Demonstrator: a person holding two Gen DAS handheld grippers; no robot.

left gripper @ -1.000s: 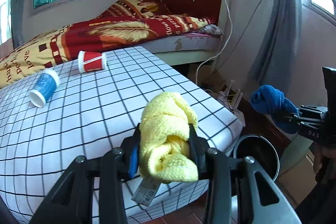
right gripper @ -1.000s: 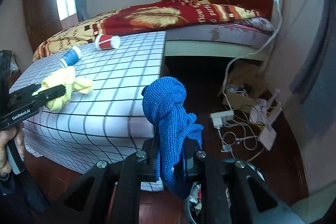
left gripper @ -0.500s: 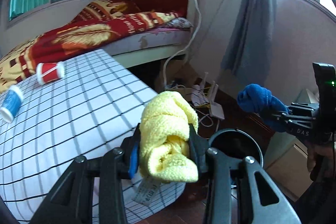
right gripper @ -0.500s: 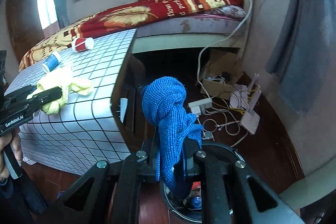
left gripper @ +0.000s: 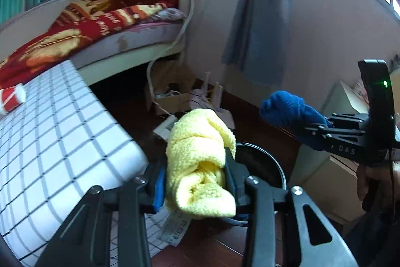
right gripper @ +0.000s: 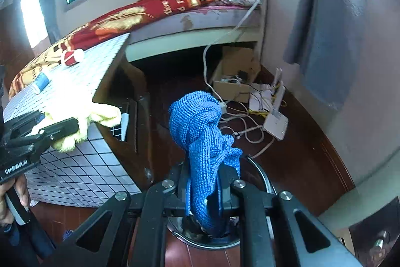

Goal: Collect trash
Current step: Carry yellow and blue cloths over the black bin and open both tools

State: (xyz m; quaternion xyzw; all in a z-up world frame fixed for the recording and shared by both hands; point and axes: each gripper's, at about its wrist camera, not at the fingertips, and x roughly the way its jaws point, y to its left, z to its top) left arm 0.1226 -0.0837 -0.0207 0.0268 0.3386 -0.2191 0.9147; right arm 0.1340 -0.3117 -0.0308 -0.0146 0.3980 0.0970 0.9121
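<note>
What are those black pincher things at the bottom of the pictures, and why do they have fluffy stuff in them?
They are handheld grabbing tools, one in each of a person's hands, each carrying its own small camera. One picture looks along the left gripper, the other along the right gripper. The left jaws are closed on a fluffy yellow cloth. The right jaws are closed on a knitted blue cloth. Both tools are near a round black bin on the dark wooden floor. Beside it stands a table with a white checked cover. On it lie a red paper cup and a blue paper cup, both tipped on their sides. A bed stands behind.
</note>
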